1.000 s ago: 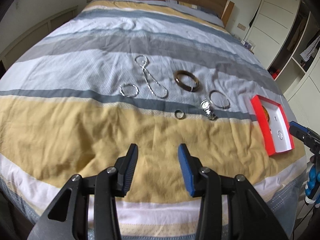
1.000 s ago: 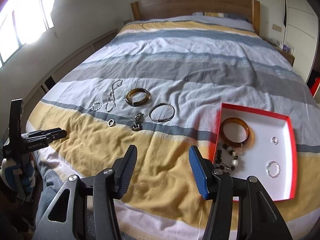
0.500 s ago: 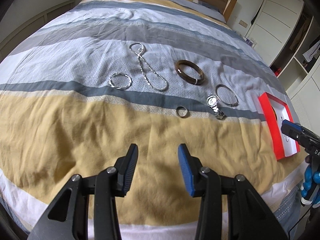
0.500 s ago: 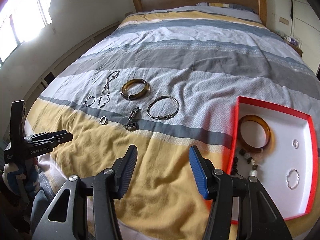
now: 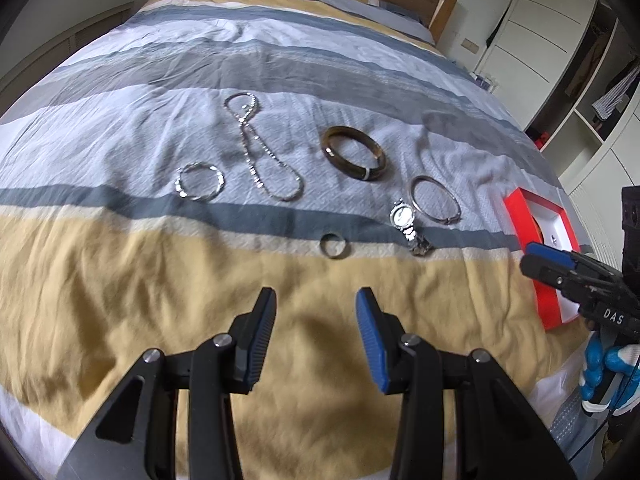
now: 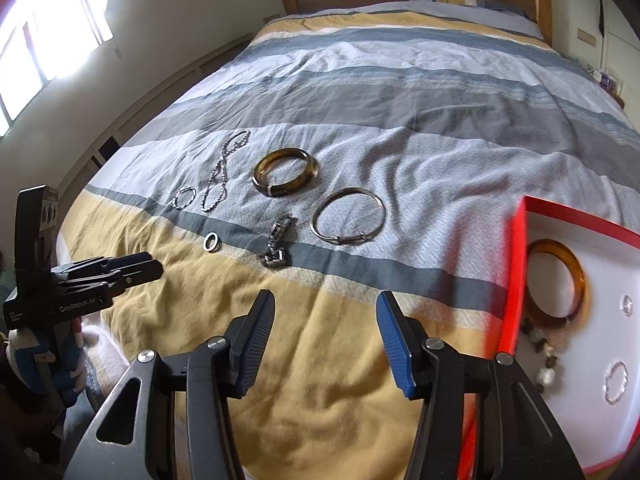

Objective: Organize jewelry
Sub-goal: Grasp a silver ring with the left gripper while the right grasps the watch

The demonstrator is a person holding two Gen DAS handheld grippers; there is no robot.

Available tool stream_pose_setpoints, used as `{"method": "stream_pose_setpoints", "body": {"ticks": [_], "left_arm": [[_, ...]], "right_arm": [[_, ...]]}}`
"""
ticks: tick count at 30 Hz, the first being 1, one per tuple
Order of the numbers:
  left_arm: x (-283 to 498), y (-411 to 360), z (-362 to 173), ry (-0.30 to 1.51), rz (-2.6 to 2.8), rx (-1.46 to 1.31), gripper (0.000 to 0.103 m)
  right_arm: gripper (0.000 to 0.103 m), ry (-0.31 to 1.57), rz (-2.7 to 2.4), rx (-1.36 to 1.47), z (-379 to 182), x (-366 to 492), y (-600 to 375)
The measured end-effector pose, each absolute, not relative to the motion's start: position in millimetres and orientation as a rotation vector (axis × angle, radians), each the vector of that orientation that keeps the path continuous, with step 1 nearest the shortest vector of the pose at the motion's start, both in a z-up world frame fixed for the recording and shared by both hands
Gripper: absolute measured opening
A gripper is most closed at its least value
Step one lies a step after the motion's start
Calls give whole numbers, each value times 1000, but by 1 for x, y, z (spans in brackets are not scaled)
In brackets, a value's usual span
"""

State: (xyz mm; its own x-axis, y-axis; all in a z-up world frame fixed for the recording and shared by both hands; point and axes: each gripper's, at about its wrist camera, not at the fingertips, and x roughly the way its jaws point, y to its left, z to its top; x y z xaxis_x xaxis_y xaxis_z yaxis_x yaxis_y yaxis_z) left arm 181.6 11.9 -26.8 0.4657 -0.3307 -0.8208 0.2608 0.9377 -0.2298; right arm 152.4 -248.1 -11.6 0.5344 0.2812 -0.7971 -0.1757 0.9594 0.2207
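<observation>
Striped bedding covers the bed in front of you, and its soft, wrinkled quilt is the hazard: press down for a thin piece and you may pinch cloth with it. To your right lies the red tray, already holding an amber bangle, beads and small rings. Your left tongs and right tongs both stand spread and empty above the yellow band; the right pair has just been narrowing, with nothing between them. Loose on the quilt, well apart from the tray, wait the dark brown bangle, the thin silver bangle, the silver chain, the twisted silver bracelet, the watch and the small ring. The chain could dangle and snag; the ring may slip or roll off.
</observation>
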Motion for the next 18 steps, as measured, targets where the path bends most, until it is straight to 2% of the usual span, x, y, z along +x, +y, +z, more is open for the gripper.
{"method": "stream_pose_setpoints", "body": {"ticks": [6, 18], "left_arm": [[196, -3, -32, 1027, -395, -53, 39], [220, -20, -49, 1040, -420, -15, 39]], "right_arm": [[44, 985, 339, 142, -19, 172, -237], [39, 1012, 405, 168, -38, 207, -213]]}}
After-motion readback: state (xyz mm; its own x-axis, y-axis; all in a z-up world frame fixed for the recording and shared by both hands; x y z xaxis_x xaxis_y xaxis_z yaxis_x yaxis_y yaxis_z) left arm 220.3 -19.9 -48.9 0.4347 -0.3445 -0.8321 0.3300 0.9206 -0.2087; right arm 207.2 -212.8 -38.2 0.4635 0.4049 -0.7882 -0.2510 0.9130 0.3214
